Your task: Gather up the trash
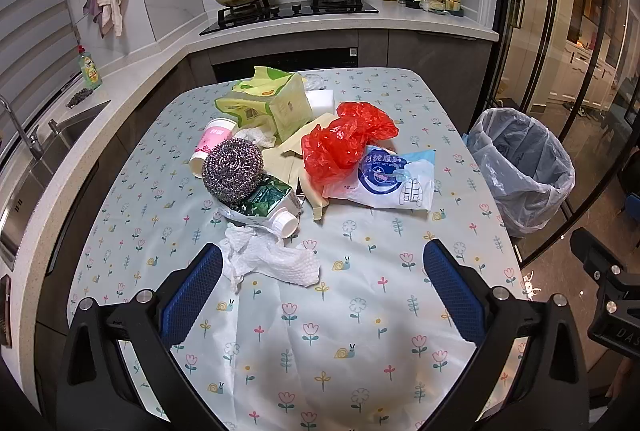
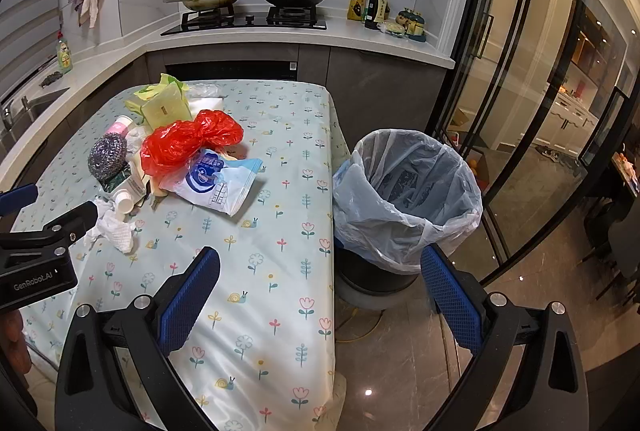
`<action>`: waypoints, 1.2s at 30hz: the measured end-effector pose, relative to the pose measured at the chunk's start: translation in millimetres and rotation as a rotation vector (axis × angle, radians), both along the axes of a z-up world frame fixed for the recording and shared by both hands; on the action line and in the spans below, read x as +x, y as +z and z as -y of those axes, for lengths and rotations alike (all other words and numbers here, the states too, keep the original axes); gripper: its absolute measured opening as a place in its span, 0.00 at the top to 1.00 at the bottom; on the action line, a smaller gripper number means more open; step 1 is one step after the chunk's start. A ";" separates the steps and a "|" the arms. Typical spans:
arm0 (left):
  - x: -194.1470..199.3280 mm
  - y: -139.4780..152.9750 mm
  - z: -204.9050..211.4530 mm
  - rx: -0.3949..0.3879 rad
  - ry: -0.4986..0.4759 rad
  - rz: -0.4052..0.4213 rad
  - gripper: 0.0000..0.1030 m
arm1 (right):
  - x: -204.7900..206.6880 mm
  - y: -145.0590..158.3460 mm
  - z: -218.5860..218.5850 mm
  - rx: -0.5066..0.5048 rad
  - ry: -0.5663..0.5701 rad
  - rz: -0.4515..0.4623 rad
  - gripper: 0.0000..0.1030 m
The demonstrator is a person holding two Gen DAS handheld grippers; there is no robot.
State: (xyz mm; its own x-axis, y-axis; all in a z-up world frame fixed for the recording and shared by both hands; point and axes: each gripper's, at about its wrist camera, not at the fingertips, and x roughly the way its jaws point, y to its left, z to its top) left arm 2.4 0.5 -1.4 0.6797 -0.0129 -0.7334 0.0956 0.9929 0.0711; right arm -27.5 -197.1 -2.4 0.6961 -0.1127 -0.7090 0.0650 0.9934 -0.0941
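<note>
On the flowered tablecloth (image 1: 352,331), just ahead of the left gripper (image 1: 322,271), lies a crumpled paper towel (image 1: 272,259): by its look very light, soft and easily squashed, best pinched across its bunched middle where the folds give the pads something to bite. Behind it, touching or overlapping one another, lie a green carton with a white cap (image 1: 272,205), probably light and stiff enough to take by its flat sides; a steel scouring ball (image 1: 233,169) resting on the carton, springy and rough, unlikely to slip; a pink-and-white paper cup (image 1: 210,147) on its side, which would crush under a hard squeeze; a red plastic bag (image 1: 348,141), flimsy and slick, best seized at a gathered wad; a blue-and-white wet-wipes packet (image 1: 394,179) partly under the bag, flat and glossy, likely to need a hold at its edge; and a yellow-green tissue pack (image 1: 276,99) at the far side. The left gripper stands wide apart and empty, its left pad beside the towel. The right gripper (image 2: 320,279), likewise spread wide with nothing in it, hovers over the table's right edge. The lined bin (image 2: 408,191) stands on the floor just beside that edge, its mouth open, apparently empty. Beyond are the stove (image 2: 248,21) with two pans and the sink (image 1: 48,151)
</note>
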 end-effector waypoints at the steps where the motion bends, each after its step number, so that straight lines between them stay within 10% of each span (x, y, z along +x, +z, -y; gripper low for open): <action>1: 0.0 0.0 0.0 0.000 0.001 0.000 0.07 | -0.2 -0.6 0.6 0.001 0.000 0.000 0.07; 36: -1.1 -0.4 3.2 0.002 0.000 -0.003 0.07 | 0.4 -1.8 3.0 -0.002 -0.006 -0.005 0.07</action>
State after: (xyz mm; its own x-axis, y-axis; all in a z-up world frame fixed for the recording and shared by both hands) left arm 1.3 -2.7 -1.7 0.6776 -0.0116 -0.7353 0.0961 0.9927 0.0729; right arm -27.1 -200.1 -4.2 0.6922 -0.1181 -0.7119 0.0706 0.9929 -0.0961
